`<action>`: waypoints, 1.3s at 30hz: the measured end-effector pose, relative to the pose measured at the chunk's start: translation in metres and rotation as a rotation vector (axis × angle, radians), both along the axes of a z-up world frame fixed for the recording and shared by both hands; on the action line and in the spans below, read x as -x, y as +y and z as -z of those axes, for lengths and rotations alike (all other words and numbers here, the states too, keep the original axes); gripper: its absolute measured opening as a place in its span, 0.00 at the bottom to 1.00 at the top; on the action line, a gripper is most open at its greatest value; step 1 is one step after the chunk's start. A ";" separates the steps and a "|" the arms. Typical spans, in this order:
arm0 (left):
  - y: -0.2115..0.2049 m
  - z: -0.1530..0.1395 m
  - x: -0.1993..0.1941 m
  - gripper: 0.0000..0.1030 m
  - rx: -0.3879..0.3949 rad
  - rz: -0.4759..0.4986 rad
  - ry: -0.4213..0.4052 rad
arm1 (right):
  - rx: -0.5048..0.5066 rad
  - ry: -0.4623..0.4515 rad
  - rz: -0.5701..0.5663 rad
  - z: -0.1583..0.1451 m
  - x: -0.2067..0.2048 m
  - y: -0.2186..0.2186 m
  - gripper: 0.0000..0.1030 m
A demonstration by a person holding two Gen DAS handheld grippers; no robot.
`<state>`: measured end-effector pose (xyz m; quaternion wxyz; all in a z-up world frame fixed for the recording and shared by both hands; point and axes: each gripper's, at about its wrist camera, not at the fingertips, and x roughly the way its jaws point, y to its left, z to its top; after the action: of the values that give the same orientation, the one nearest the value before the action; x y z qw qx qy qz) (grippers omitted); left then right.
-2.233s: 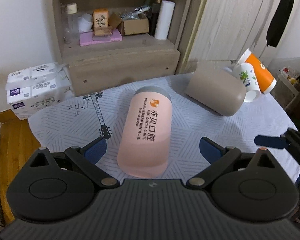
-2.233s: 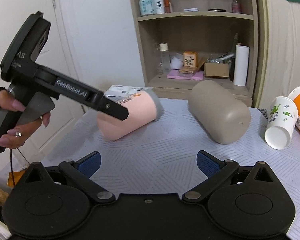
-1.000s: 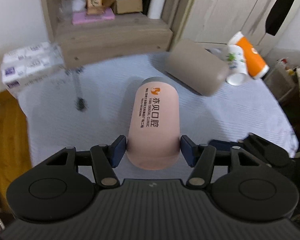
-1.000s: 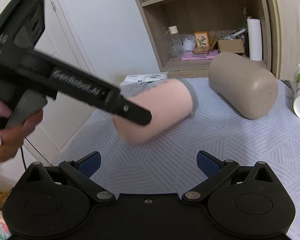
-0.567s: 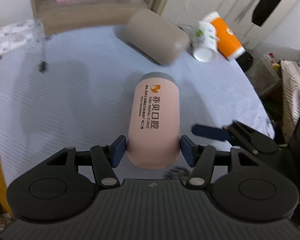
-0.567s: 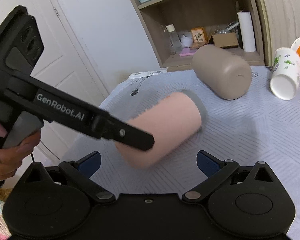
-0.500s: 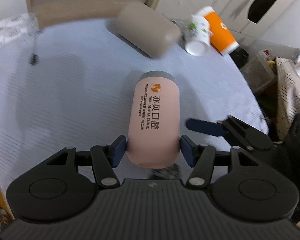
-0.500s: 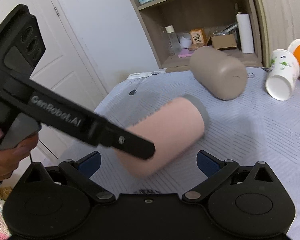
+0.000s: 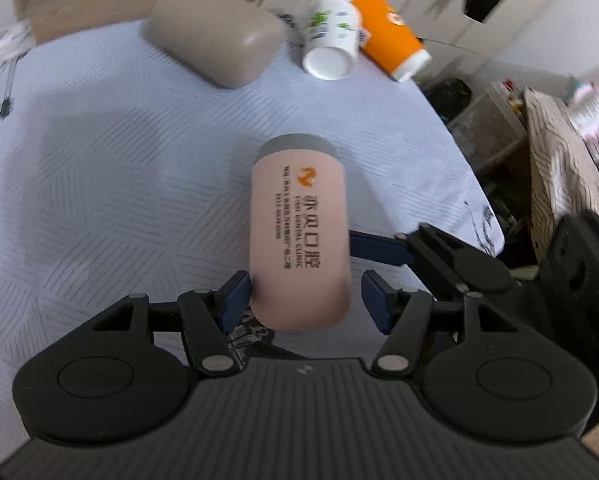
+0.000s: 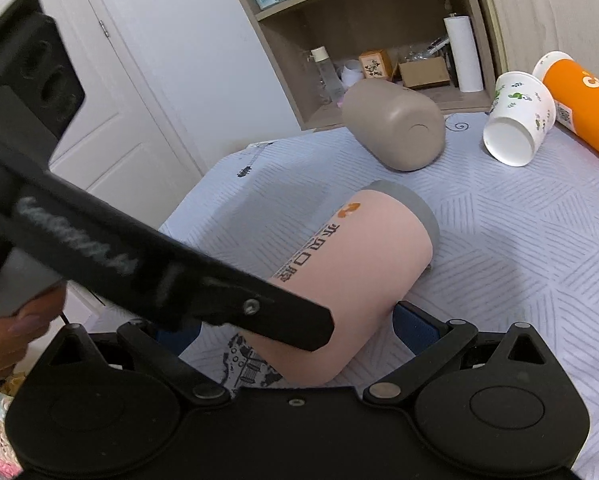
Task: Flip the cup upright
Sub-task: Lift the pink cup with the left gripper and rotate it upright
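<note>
A pink cup point(image 9: 299, 232) with a grey rim and orange and black print sits between the fingers of my left gripper point(image 9: 305, 296). It is tilted, its grey rim end down toward the tablecloth point(image 9: 99, 184). The left pad touches it; a small gap shows at the right pad. In the right wrist view the same cup point(image 10: 355, 276) lies between the wide-open fingers of my right gripper point(image 10: 295, 328), with the left gripper's body across it. The right gripper's blue fingertip point(image 9: 375, 246) shows beside the cup.
A taupe cup point(image 9: 215, 32) lies on its side at the back. A white printed paper cup point(image 9: 331, 44) and an orange cup point(image 9: 387, 32) lie beside it. A wooden shelf unit point(image 10: 379, 20) stands behind the table. The table's right edge point(image 9: 471, 184) is close.
My left gripper closed on the pink cup, lifted it and swung it right, tilting it rim-down. Now its right pad stands slightly off the cup. My right gripper has moved in around the cup.
</note>
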<state>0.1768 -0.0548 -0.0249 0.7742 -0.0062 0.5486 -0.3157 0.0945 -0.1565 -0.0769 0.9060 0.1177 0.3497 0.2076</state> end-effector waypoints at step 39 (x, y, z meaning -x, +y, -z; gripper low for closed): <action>0.017 0.030 -0.035 0.58 0.231 0.012 0.023 | -0.264 0.037 0.080 0.024 -0.014 -0.042 0.82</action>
<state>0.2118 -0.0377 -0.0554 0.7601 -0.0958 0.5174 -0.3813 0.1088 -0.1989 -0.1005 0.8835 0.2538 0.3312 0.2131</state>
